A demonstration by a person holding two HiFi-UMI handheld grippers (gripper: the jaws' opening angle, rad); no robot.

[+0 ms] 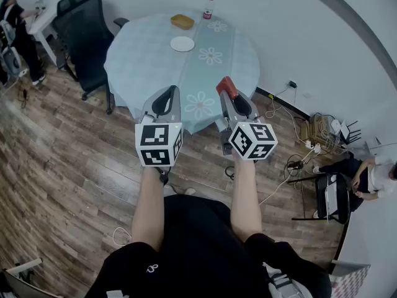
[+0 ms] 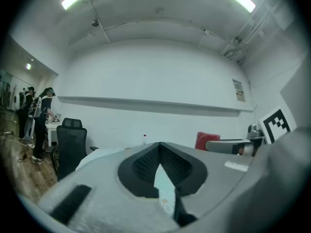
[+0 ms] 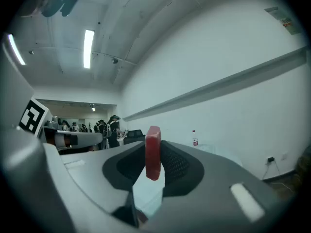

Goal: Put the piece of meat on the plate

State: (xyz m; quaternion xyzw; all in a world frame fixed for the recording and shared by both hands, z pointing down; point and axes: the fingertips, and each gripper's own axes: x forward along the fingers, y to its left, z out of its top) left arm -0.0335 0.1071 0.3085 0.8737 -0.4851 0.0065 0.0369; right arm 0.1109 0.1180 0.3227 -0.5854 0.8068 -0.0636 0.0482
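Carry step in hand: my right gripper [image 1: 230,96] pinches the piece of meat [image 3: 153,152] upright, in the air by the table's [image 1: 127,64] near edge, left gripper [image 1: 167,93] pressed together (empty), so next I'd reach far-left over the plate [image 1: 182,43] and release.

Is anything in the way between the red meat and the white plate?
Nothing visible. The right gripper holds the meat by the front edge of the flowered tablecloth; only bare cloth lies between it and the plate. The brown tray and bottle stand beyond the plate.
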